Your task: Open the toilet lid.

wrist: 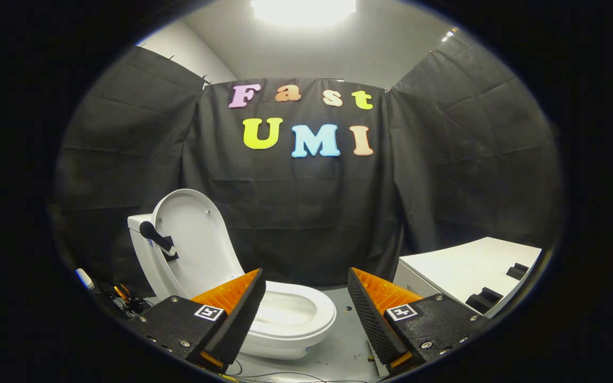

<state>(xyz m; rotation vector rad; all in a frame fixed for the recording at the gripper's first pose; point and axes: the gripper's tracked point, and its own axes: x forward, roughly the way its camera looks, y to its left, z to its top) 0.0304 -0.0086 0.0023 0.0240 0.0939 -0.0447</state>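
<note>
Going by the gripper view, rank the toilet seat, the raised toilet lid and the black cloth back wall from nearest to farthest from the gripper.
The gripper is open, holding nothing.
1. Toilet seat: low, just ahead, partly behind one finger.
2. Toilet lid: already upright, beyond the seat, against the tank.
3. Black cloth back wall: farthest, behind the toilet.

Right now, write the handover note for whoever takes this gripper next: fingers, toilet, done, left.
Gripper: open, fingers spread wide, holding nothing, touching nothing.
Toilet lid: already raised, leaning back against the tank, with a dark handle fixed on its near edge.
Seat: down over the bowl, beyond the fingers, partly behind the left one.
White cabinet: beyond the right finger.
Done: the lid is open.
Left: likely nothing but pulling the gripper away.
</note>
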